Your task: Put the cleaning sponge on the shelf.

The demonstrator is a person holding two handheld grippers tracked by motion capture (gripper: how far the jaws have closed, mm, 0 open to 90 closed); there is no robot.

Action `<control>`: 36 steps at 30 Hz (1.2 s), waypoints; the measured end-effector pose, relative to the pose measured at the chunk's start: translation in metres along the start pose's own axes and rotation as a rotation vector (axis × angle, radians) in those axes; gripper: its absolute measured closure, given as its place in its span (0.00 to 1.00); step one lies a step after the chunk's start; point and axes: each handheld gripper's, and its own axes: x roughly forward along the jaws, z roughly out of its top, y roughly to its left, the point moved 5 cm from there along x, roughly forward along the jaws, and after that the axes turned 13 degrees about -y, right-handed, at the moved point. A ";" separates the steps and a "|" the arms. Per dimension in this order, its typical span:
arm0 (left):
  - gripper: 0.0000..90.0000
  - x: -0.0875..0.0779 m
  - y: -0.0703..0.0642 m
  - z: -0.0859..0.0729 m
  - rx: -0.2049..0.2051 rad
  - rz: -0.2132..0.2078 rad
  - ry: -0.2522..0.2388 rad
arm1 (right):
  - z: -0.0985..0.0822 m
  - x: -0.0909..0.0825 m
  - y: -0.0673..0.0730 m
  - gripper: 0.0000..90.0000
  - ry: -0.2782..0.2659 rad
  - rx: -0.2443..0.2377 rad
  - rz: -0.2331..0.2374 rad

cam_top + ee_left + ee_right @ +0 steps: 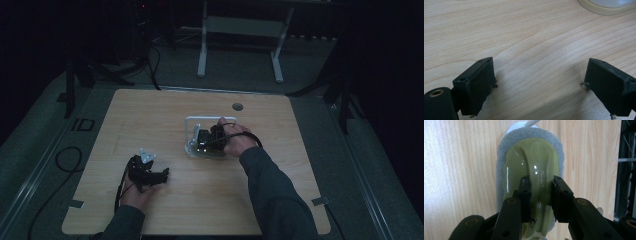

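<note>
Item 1, nearest the high camera: person's dark-sleeved left forearm, entering from the near edge at left, hand resting on the light wooden table (165, 210).

Item 2: left gripper (162, 175), black, two-jaw, with grey three-cornered plate on top. Lay near the table's near-left part. Jaws stood wide apart with bare wood between them; it held nothing. Pale cream rim of another object (604, 8) lay beyond its jaws, at the far right of the left gripper view, well apart from them.

Item 3: scrubbing tool (531, 172), a glossy pale yellow-green plastic grip with a raised handle ridge, backed by a grey sponge pad. Sat at mid-table, right of centre, on or in a clear rectangular tray (192, 122); which of the two could not be told from the dim high view.

Item 4: right gripper (540, 192), black, two-jaw. Jaws were drawn in on the raised handle ridge of the scrubbing tool, one pad on each flank, pressing it.

Hazards noted (judgement):
- The ridge was smooth, glossy and rounded; pads might have slid off it under a lift or hard scrub.
- The grip sat toward one end of the ridge, so the tool could have tipped or swung.
- The light tray was unheld; dragging could have shifted it.
</note>
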 end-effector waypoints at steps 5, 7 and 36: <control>0.11 0.000 0.000 0.000 0.000 0.000 0.000 | 0.002 0.003 0.000 0.80 0.004 -0.008 0.001; 0.11 0.000 0.000 0.000 0.000 0.000 0.000 | 0.003 0.004 0.000 0.80 0.001 -0.005 0.001; 0.11 0.000 0.000 0.000 0.000 0.000 0.000 | 0.003 0.020 0.002 0.80 0.054 -0.051 -0.005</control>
